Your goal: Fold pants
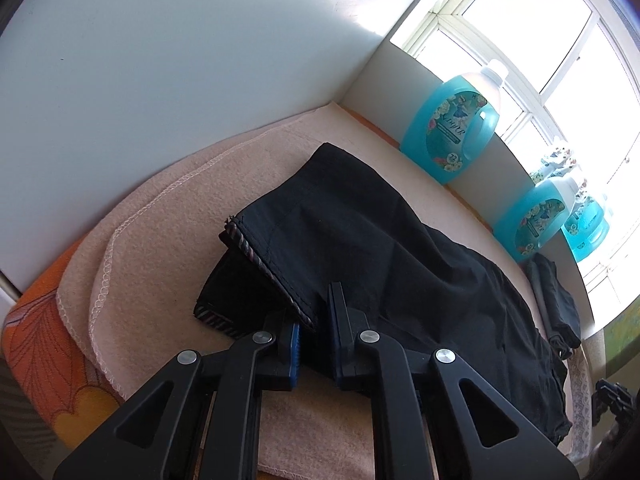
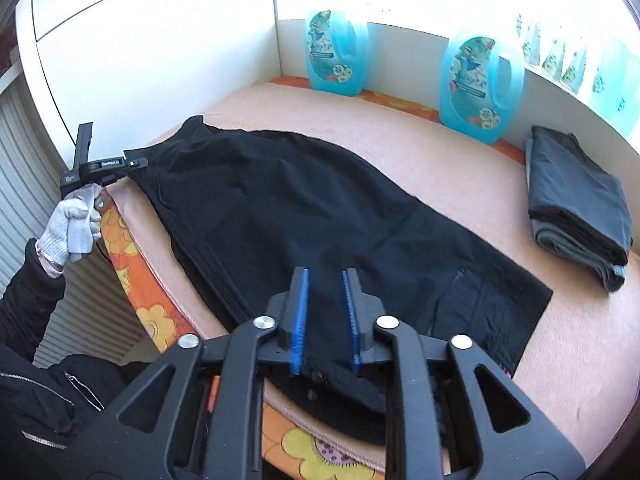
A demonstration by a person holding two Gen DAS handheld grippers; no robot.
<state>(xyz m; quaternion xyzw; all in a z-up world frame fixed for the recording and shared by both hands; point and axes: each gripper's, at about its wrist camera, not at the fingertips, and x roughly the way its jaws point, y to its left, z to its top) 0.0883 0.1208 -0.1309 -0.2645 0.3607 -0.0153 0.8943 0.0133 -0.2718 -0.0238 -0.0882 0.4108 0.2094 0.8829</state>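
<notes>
Lying lengthwise across the pink blanket (image 2: 500,344) on the tabletop, the black pants (image 2: 320,208) have their leg ends at the person's left and the waist at the near right edge, with the leg hems already doubled back on themselves. The left gripper (image 1: 316,324) has its jaws set narrowly around the folded hem edge, where a striped lining shows; whether the pads truly pinch the cloth is hard to tell, since a gap remains visible between them. The right gripper (image 2: 326,316) hovers over the waist end with its jaws parted a little and only loose cloth between them, so it appears to hold nothing yet. The main risk is a one-sided lift: if the left end goes up while the right has no firm bite, the slippery fabric could slide, bunch in the middle and spoil the alignment of the legs. A shallow grip on the hem could also catch just the top layer, letting the lower one drop away. The waist hangs near the tabletop's edge and could slip off. A wide swing might knock the blue detergent bottles (image 2: 476,84) or the folded dark stack (image 2: 576,200). On the nearest bottle's label the number 72 can be read; the script brand name is too blurred. The left gripper carries a small white tag with illegible print.
</notes>
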